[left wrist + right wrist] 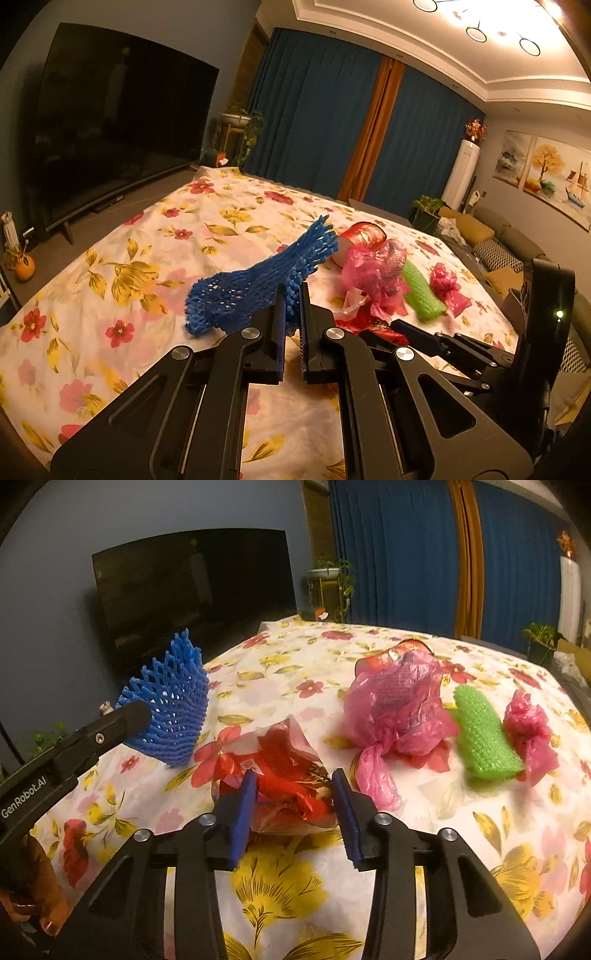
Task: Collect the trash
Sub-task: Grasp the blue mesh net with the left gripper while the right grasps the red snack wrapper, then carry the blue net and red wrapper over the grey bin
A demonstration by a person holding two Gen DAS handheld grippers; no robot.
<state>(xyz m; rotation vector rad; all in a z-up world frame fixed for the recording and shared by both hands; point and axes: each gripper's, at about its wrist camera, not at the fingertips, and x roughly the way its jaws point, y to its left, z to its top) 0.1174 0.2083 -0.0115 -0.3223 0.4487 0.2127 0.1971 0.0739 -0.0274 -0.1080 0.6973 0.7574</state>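
My left gripper (291,291) is shut on a blue foam net sleeve (255,288), which hangs just above the flowered tablecloth (110,258). In the right wrist view the same blue net (173,709) sticks up at the left from the tip of the left gripper's finger (129,716). My right gripper (295,779) sits low over the cloth with a crumpled red and clear snack bag (291,794) between its blue pads, and both pads touch the bag's sides. Beyond it lie a large pink plastic bag (395,705), a green foam net (484,738) and a small pink bag (528,734).
A roll of red ribbon (360,236) stands behind the pink bag. A big dark television (110,122) is on the left beyond the table edge. A sofa (498,240) runs along the right. A hand (33,904) shows at the lower left.
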